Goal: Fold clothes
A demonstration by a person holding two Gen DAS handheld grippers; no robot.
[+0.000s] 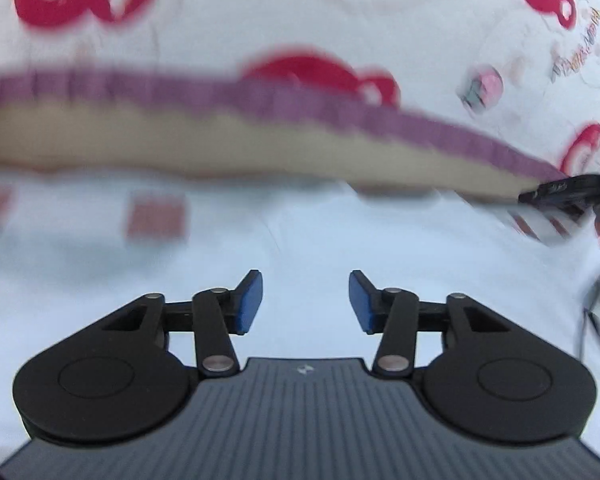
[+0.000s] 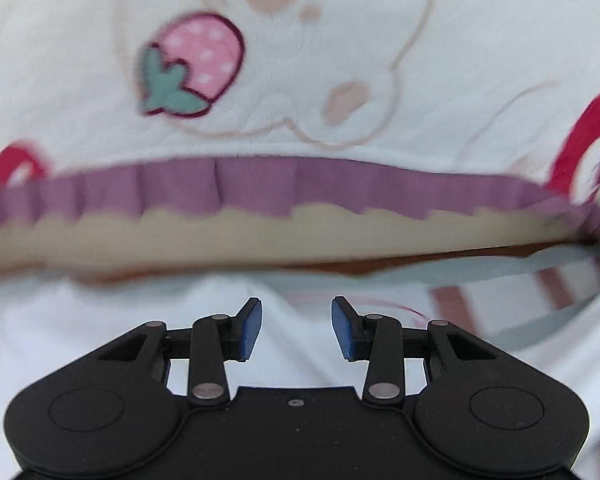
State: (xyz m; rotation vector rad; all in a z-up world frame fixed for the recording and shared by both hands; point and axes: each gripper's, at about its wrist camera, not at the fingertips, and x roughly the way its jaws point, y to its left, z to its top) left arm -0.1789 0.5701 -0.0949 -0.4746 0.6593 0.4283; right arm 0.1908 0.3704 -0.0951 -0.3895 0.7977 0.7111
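One white garment (image 1: 320,248) fills the lower half of both wrist views, lying pale and flat under the fingers, with faded reddish blocks of print toward the left in the left view and reddish stripes at the lower right in the right view. Its far edge runs side to side across each frame, so its long line lies crosswise to the way both grippers point, and it sits directly beneath and just ahead of the fingertips, not off to one side. The left gripper (image 1: 306,302) shows its blue pads standing apart at a moderate gap with only cloth seen through the gap and nothing pinched; the right gripper (image 2: 297,328) looks the same, jaws parted and empty, above the white fabric. Neither seems to touch the garment, though blur makes that hard to be sure of. Judging by the views, both hands look about equally near the cloth, so the next grasp probably calls for dropping onto an edge or corner, which neither frame shows clearly. Beyond the garment a tan strip (image 2: 260,236) crosses the frame, then a purple ruffled band (image 2: 220,188), then a white printed blanket (image 2: 80,80) with a pink strawberry (image 2: 192,64) and red shapes. No container is in view.
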